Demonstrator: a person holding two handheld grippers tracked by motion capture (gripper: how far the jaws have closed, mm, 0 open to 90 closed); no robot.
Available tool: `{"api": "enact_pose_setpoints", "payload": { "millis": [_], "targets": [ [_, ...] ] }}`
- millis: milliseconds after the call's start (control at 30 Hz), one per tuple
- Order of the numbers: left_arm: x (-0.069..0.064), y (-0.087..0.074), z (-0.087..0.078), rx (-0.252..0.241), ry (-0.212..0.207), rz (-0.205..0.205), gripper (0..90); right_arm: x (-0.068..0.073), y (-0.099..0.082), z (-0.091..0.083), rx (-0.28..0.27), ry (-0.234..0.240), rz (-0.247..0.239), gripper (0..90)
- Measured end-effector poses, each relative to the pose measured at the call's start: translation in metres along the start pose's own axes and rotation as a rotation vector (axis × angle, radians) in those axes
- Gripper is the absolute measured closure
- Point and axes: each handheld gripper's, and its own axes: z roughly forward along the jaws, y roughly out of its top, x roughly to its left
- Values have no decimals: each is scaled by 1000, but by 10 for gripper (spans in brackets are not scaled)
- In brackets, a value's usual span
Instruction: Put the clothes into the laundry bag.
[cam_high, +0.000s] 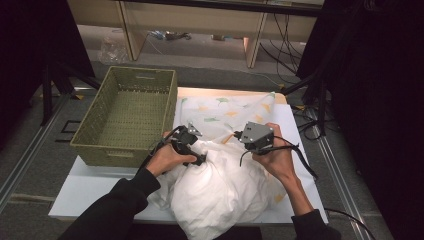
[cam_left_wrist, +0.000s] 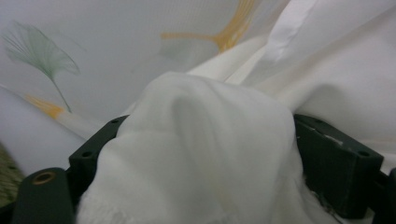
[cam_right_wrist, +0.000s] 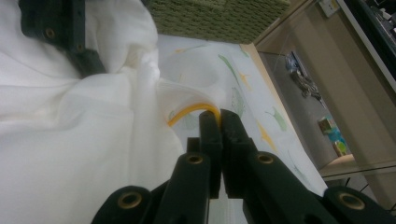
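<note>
The right gripper has its jaws pressed together on the yellow-trimmed edge of the printed pillowcase. The left gripper stands wide apart — a fold of the white pillow bulges between its jaws, not pinched. Beyond the left gripper sits a green basket on the table.

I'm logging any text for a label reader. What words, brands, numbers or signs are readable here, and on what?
None can be read.
Pillowcase: printed leaves, no lettering.
Pillow: plain white.
Basket: no label visible.
Grey plate on the right hand-held gripper: no marking legible.
Small coloured items on the shelf in the right gripper view: too blurred to read.
</note>
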Motion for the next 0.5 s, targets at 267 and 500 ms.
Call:
{"api": "enact_pose_setpoints", "payload": {
  "millis": [267,500],
  "targets": [
    [-14,-2,-16,-29,-270,-59,779,1,0,-1,5,-1,23,897],
    [-66,9,-32,-112,-378,-4,788,4,3,5,-6,19,-3,897]
  ]
}}
